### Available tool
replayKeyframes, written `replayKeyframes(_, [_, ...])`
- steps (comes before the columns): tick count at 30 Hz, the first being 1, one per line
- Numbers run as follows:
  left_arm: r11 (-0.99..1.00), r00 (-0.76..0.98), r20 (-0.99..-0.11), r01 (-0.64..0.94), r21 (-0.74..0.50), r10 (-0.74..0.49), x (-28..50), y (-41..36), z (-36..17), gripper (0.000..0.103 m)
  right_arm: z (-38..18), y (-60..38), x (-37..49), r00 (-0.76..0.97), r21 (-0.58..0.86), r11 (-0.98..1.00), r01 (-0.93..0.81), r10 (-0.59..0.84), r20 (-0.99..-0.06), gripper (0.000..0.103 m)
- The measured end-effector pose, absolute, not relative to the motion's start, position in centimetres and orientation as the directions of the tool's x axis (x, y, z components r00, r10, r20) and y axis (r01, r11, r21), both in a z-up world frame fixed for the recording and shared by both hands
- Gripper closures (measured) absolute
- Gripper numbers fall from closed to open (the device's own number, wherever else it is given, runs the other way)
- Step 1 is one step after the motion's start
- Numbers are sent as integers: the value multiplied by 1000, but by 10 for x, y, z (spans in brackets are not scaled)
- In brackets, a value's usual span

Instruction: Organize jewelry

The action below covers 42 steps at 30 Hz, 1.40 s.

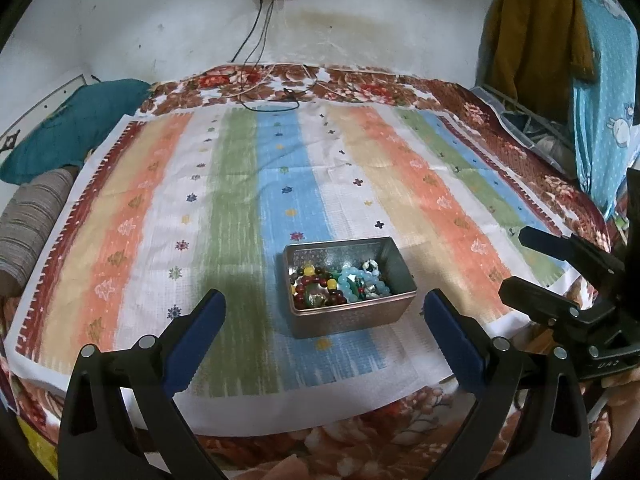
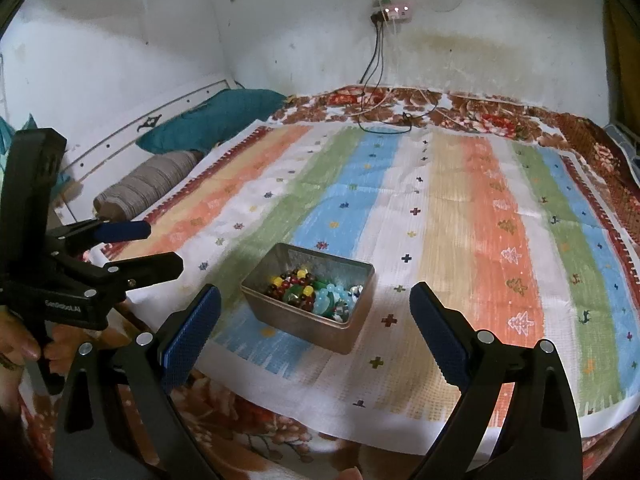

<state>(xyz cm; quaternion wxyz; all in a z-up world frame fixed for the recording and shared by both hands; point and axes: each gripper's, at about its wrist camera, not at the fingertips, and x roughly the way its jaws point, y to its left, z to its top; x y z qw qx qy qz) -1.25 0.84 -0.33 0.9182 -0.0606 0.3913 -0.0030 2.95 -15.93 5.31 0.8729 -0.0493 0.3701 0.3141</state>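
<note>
A metal tin [image 1: 352, 316] stands on the striped cloth near the bed's front edge. It holds a heap of bead bracelets [image 1: 340, 284] in red, yellow, green and pale blue. My left gripper [image 1: 324, 312] is open and empty, hovering just in front of the tin. In the right wrist view the tin [image 2: 340, 332] and beads [image 2: 312, 292] sit ahead and slightly left. My right gripper [image 2: 316, 308] is open and empty, held above the cloth near the tin. Each gripper shows at the edge of the other's view, the right one [image 1: 516, 264] and the left one [image 2: 160, 248].
A striped cloth [image 1: 280, 184] covers a floral blanket [image 1: 360, 84] on the bed. A teal pillow [image 1: 76, 128] and a striped bolster [image 1: 28, 220] lie at the left. Charger cables [image 1: 272, 96] lie by the far wall. Clothes [image 1: 536, 32] hang at the right.
</note>
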Motion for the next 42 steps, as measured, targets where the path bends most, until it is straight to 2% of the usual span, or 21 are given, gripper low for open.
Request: replayKeyframes(42, [998,692,-720,5,-70,-54,-14,-1,-9,6,51,-154,28,527,129,795,-593,504,-685,7])
